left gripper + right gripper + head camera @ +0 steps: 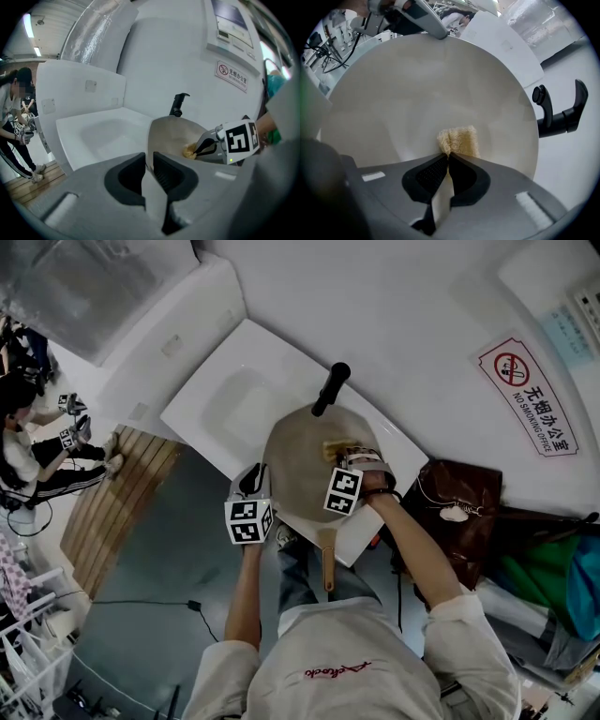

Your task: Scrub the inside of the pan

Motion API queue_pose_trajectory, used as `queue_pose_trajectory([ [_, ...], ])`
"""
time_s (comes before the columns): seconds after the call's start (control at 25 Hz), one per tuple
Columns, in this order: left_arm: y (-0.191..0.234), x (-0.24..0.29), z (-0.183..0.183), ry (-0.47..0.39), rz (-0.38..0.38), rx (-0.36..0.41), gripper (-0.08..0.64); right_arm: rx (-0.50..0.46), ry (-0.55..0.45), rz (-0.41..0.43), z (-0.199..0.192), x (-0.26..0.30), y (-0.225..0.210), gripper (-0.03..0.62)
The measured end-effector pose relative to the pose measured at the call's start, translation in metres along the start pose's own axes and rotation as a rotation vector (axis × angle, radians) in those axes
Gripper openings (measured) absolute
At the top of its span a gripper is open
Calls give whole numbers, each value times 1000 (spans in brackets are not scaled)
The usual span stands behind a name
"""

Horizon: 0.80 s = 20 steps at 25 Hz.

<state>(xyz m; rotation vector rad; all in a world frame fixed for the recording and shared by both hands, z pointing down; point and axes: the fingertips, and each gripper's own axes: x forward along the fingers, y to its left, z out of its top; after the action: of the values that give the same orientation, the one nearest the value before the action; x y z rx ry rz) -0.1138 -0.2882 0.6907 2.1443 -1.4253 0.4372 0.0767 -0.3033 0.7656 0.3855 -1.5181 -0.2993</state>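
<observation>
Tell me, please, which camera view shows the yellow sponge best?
The right gripper view: the sponge sits close and central, pinched in the right tongs against the inside of the pan. The head view shows only a small yellow patch; the left gripper view, a distant scrap.

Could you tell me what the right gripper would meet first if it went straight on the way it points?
The right gripper, shut on a yellow scrub pad, points into the pan; its pale inner surface comes first. The pad looks pressed against it, though depth is hard to judge.
</observation>
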Motion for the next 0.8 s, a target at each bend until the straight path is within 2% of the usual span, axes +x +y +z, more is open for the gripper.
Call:
queue_pose_trajectory([
  [0.28, 0, 0, 0, 1, 3, 5, 54, -14, -8, -6, 7, -6, 2, 23],
  [0.56, 0, 0, 0, 1, 6, 10, 54, -47, -111, -5, 66, -24, 15, 23],
  [0.8, 0, 0, 0, 0, 1, 4, 55, -76, -160, 26, 107, -28, 36, 23],
])
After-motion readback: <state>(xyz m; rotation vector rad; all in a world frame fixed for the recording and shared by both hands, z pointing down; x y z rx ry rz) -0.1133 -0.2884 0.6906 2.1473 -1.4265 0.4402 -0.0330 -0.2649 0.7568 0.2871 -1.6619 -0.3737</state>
